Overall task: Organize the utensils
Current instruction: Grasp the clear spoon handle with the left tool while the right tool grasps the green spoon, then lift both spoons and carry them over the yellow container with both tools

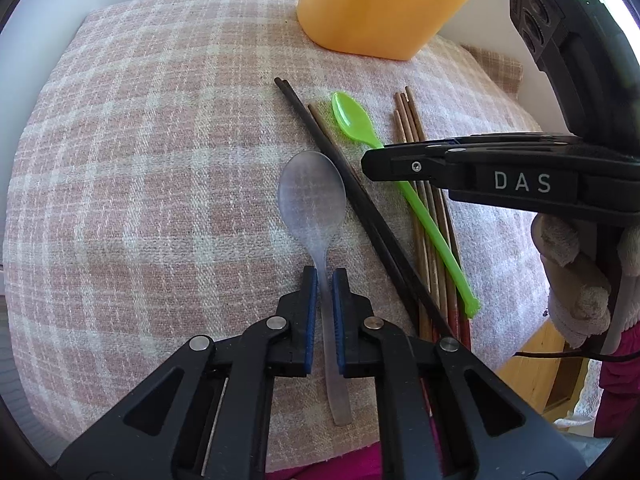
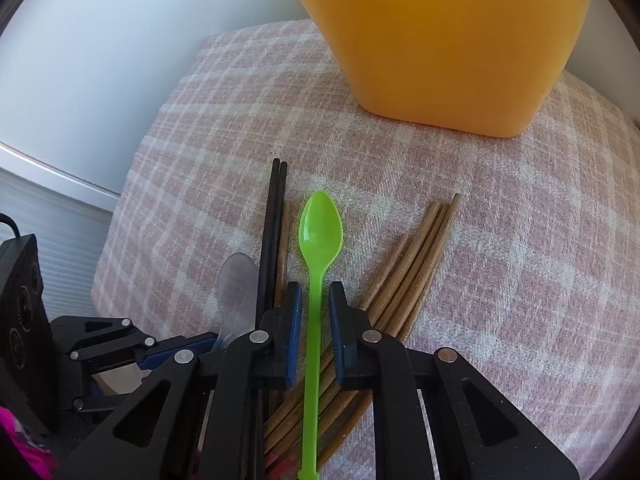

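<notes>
On the cloth-covered bench point(image 1: 120, 160) the tub point(image 1: 384, 8) stands at twelve o'clock, behind the utensils. Before it lie, from nine toward three o'clock: the broad spoon point(image 1: 312, 200), the long chopstick pair point(image 1: 360, 200), the slim spoon point(image 1: 400, 184) lying across the bundle of chopsticks point(image 1: 436, 240).

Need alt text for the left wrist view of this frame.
The left tongs straddle the handle of a translucent grey plastic spoon lying on a pink plaid cloth. To its right lie black chopsticks, a bright green plastic spoon and brown wooden chopsticks, under the right tongs; an orange plastic container stands behind.
</notes>
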Demonstrator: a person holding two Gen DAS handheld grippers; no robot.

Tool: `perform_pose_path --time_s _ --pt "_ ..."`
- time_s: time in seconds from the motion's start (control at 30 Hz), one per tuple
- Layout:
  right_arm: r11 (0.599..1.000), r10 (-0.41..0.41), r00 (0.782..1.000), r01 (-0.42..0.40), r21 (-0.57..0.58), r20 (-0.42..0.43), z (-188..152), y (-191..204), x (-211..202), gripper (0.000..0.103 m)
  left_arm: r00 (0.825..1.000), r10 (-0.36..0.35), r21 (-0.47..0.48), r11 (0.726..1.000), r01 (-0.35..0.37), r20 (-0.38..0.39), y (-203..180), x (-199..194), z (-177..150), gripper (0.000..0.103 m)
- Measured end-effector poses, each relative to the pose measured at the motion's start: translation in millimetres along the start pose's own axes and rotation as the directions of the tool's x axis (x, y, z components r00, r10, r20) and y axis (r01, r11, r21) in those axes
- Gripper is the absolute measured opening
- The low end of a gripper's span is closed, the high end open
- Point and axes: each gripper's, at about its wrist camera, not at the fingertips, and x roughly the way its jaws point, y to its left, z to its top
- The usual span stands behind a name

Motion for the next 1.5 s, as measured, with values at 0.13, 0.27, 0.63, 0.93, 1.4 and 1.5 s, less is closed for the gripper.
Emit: perform_pose_path --time_s 0.13,0.27,0.63,0.93,1.4,1.5 --pt "1.0 -0.01 1.0 0.009 -0.011 -0.011 1.1 2.3 1.2 0.012 1.0 -0.014 0.0 1.0 0.014 -0.014 -6.2 17.9 21.3 0.005" --pt "1.0 -0.009 1.0 0.009 -0.002 -0.002 0.2 1.8 1.7 0.005 0.995 -0.097 -0.096 0.991 0.098 0.012 12.4 23.8 34.0 0.003" --pt "0.998 0.058 0.996 -0.059 0.013 0.073 -4.2 0.1 -20.4 0.005 0.973 -0.108 -0.126 0.983 0.135 0.205 31.6 1.3 36.8 0.003" --pt "0.994 0.1 0.975 -0.107 0.024 0.2 -14.7 -4.7 -58.4 0.005 0.931 -0.127 -0.059 0.986 0.156 0.341 22.4 -50.1 25.1 0.003" --pt "0.999 -0.002 0.855 -0.015 0.029 0.519 -13.0 -20.4 -163.0 0.005 0.823 -0.175 0.062 0.984 0.168 0.54 -7.5 -117.2 68.0 0.003" --pt "0.999 -0.033 0.819 0.012 0.04 0.573 -5.0 -22.5 -176.8 0.005 0.796 -0.169 0.067 0.985 0.161 0.582 -9.5 -124.9 84.4 0.003"
